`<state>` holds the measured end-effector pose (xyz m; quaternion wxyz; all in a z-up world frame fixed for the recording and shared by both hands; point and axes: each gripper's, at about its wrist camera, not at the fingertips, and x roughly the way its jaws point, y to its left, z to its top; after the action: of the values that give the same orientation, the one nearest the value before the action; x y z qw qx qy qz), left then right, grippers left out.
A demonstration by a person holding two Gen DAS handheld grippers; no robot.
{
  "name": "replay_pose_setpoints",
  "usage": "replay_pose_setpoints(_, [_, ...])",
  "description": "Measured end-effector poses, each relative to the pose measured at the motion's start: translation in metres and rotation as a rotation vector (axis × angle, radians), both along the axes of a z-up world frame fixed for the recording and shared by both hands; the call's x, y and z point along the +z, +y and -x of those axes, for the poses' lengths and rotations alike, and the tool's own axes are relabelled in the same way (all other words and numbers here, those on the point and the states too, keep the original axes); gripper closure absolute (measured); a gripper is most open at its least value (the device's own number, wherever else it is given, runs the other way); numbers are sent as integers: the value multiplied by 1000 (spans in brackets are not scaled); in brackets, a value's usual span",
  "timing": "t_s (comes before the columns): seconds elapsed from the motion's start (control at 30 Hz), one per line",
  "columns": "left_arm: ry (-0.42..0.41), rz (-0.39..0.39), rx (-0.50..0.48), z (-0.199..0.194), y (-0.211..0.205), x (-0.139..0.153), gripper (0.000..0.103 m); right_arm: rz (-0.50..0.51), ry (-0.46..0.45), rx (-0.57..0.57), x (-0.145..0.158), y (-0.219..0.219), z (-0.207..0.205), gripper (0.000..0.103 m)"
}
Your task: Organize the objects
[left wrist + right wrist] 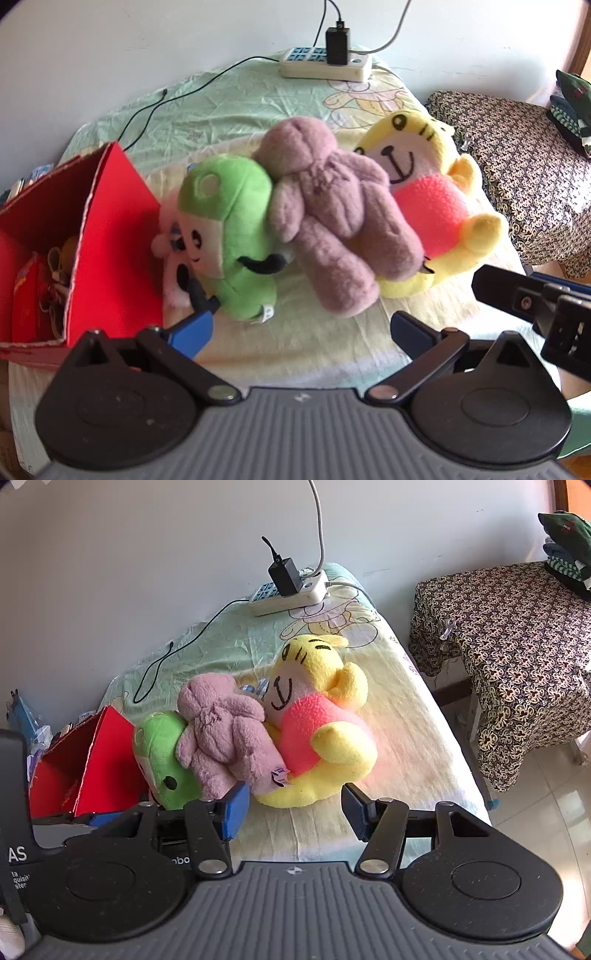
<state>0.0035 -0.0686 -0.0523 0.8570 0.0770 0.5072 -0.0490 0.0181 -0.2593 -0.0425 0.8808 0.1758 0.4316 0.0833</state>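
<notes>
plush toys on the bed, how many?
4. Green plush beside the red box; small pink plush wedged between them, mostly hidden; mauve plush in the middle; yellow plush to its right. More may lie underneath.

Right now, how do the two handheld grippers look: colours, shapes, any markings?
Both the left gripper and the right gripper have a grey ribbed body, two round black discs, and black linkage arms with silver pivot pins. Their fingers carry blue pads. White lettering, only partly readable, shows on black housing at the right view's left edge.
</notes>
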Motion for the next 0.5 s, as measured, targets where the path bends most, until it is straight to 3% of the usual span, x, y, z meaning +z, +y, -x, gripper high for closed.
replay_pose_setpoints(0.5, [-13, -43, 21, -2, -10, 1, 1, -85, -14, 34, -3, -5, -8, 47])
